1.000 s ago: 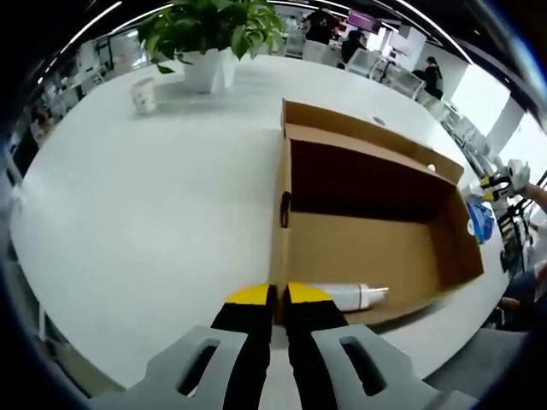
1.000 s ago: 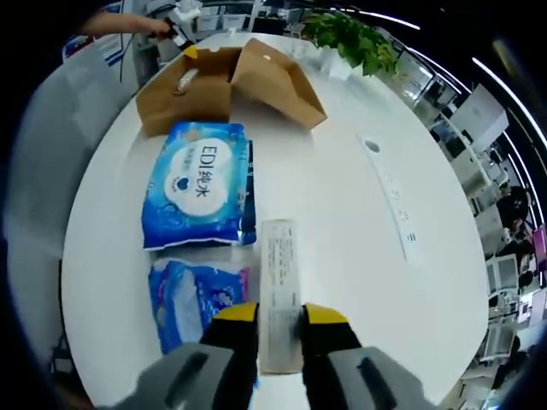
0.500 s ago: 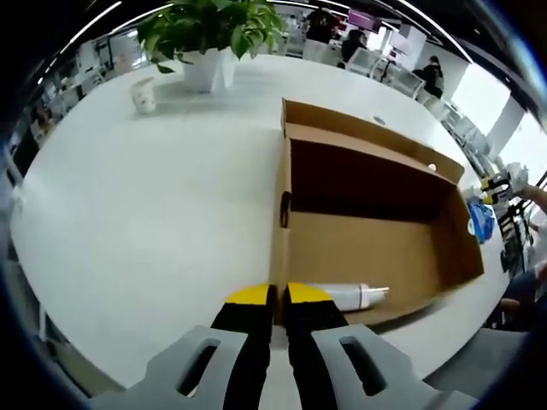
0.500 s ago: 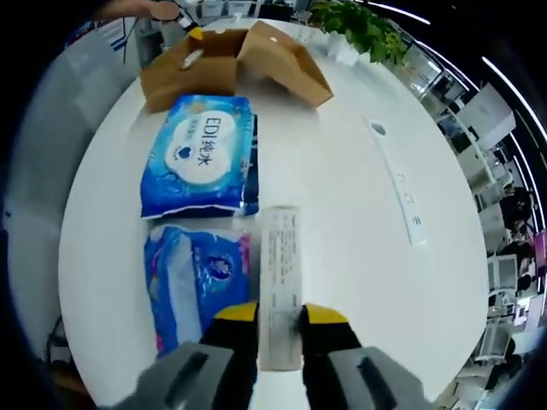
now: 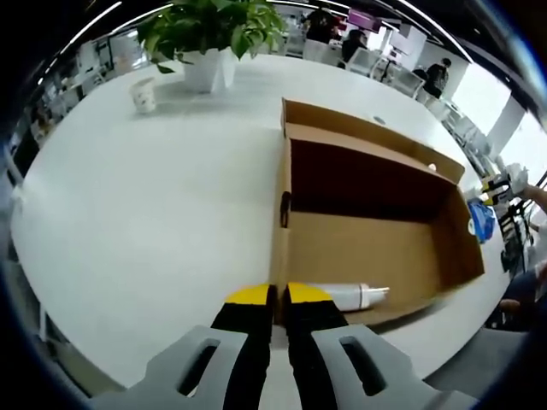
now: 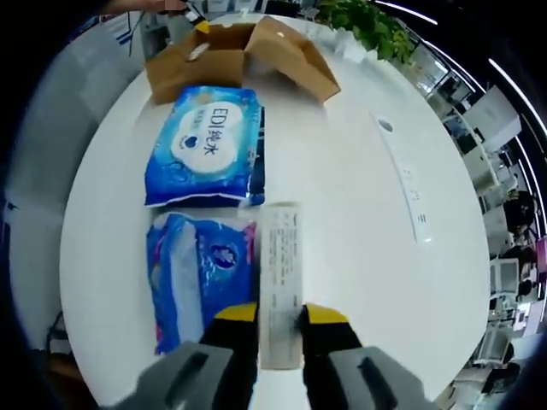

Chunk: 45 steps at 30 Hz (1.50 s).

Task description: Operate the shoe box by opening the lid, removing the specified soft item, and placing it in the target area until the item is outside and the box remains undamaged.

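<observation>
- Your left gripper [image 5: 279, 295] was closed on the near wall of the open shoe box [image 5: 367, 248], which lay on the white counter [image 5: 154, 205].
- A white tube [image 5: 350, 295] lay inside the box against that wall.
- Your right gripper [image 6: 280, 314] was clamped on a long white carton [image 6: 280, 290].
- Two blue soft packs [image 6: 208, 145] lay on the counter, one just beside the carton.

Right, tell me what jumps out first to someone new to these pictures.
In the left gripper view, the open cardboard shoe box lies on the white table, a white tube inside, the left tool clamped on its wall. In the right gripper view, two blue wipe packs lie beside a long white box gripped by the right tool.
</observation>
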Tool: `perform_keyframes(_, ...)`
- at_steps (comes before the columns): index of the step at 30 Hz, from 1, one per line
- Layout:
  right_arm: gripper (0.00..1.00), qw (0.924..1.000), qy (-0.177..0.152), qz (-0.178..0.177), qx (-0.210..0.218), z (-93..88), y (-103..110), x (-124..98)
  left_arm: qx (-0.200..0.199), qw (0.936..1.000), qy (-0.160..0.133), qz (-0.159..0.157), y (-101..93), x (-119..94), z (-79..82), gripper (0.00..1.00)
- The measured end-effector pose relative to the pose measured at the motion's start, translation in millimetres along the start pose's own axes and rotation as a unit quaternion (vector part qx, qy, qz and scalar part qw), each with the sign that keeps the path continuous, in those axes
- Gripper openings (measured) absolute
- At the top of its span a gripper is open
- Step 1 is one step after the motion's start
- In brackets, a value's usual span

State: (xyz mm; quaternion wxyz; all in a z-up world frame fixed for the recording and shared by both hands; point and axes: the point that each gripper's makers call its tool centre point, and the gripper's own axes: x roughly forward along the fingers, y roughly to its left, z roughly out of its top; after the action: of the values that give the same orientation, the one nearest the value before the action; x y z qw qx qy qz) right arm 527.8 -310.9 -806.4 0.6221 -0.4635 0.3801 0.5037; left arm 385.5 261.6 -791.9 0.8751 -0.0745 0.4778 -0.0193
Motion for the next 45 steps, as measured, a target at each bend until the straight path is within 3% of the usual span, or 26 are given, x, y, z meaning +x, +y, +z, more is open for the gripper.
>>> perform_keyframes(5,0.16,0.9997,0.005,0.003,-0.022,0.1,0,0,0.000,1.0000,0.000,0.000,1.0,0,0.3,0.02)
perform_keyframes(17,0.16,0.9998,0.014,-0.005,-0.015,-1.4,-6,0,0.000,1.0000,0.000,-0.001,-0.2,-1,0.0,0.02)
perform_keyframes(24,0.22,0.9998,0.012,-0.016,-0.008,-6.0,-14,-1,0.000,1.0000,0.000,-0.001,2.9,1,0.7,0.02)
perform_keyframes(32,0.29,0.9994,0.005,-0.032,0.015,-4.7,-16,-7,0.001,1.0000,0.000,0.001,1.6,0,0.4,0.02)
perform_keyframes(45,0.39,0.9969,-0.018,-0.052,0.056,13.5,-4,-31,0.000,1.0000,-0.003,0.000,2.6,1,0.5,0.02)
